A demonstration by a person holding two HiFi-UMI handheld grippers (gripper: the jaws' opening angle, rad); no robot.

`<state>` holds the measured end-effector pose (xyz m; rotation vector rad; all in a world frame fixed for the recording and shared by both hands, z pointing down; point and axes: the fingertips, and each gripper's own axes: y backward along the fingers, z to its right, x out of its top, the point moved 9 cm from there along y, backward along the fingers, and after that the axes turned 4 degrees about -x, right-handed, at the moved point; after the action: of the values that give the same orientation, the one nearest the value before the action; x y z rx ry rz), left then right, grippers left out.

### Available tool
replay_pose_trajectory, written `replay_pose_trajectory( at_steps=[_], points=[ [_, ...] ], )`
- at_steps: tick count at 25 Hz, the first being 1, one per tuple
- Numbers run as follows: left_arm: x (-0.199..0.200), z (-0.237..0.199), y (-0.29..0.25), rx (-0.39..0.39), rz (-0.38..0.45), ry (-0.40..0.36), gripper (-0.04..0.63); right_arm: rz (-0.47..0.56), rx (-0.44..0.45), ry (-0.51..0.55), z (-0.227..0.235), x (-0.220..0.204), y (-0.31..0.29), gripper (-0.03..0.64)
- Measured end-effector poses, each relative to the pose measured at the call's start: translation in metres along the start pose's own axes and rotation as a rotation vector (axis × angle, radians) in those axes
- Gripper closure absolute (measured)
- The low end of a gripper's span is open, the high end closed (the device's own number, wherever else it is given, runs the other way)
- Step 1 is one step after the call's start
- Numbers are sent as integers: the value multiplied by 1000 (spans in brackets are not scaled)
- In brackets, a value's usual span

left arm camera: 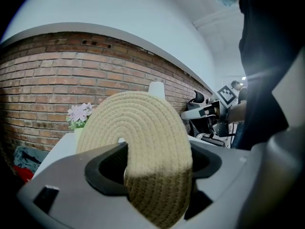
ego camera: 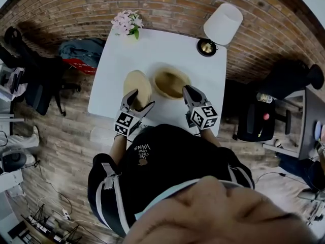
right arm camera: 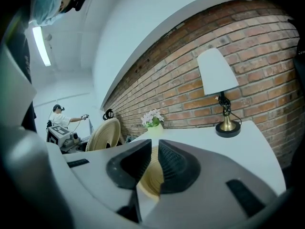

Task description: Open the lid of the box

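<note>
Head view: the white table (ego camera: 152,55) carries the woven rope box (ego camera: 171,83) near its middle, with the top open and the interior exposed. The right gripper (ego camera: 188,91) sits at the box's near-right rim. In the right gripper view its jaws stand narrow, with the box wall pinched between the two ribbed pads.

The round woven lid (ego camera: 137,85) is off the box and just to its left, tilted up on edge. The left gripper (ego camera: 142,98) grips the lid at its near edge. In the left gripper view the lid's disc stands upright between the jaws, both pads bearing on it. Whether the lid touches the table cannot be told.

A table lamp (ego camera: 218,27) with a white shade stands beyond the box to the right. A small pot of pale flowers (ego camera: 128,23) stands beyond the box to the left.
</note>
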<state>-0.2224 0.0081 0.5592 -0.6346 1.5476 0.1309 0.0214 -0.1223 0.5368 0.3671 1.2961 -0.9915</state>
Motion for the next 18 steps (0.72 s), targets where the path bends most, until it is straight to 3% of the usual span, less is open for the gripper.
replay_pose_trajectory(
  at_steps=[11,18],
  points=[
    [-9,1,16,52,21,52,229,-20,21,5,-3,-1,-5,598],
    [-6,-4,16,60,38,55,229,-11,-30,2,6,1,-3,611]
  ],
)
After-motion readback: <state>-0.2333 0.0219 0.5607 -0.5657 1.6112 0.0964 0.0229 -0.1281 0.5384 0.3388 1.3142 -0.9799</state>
